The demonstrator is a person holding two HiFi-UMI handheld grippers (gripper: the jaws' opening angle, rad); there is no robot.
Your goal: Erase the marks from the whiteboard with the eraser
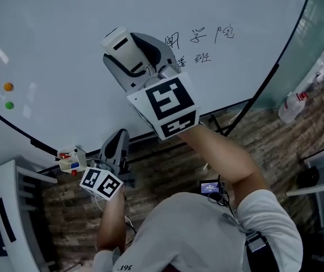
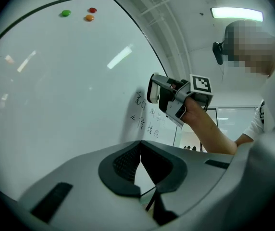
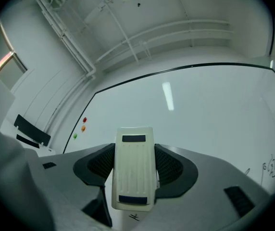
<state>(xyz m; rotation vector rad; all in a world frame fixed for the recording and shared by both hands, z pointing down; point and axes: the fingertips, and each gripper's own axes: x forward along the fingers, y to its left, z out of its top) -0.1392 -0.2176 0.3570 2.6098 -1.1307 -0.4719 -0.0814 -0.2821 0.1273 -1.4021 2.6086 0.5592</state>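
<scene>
The whiteboard (image 1: 65, 27) is glossy and smooth, the eraser (image 3: 133, 172) matt, ribbed cream plastic

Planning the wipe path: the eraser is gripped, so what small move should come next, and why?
Probably slide the right gripper rightward along the whiteboard: its jaws clamp the eraser, and the handwritten marks lie just right of it, unerased.
</scene>
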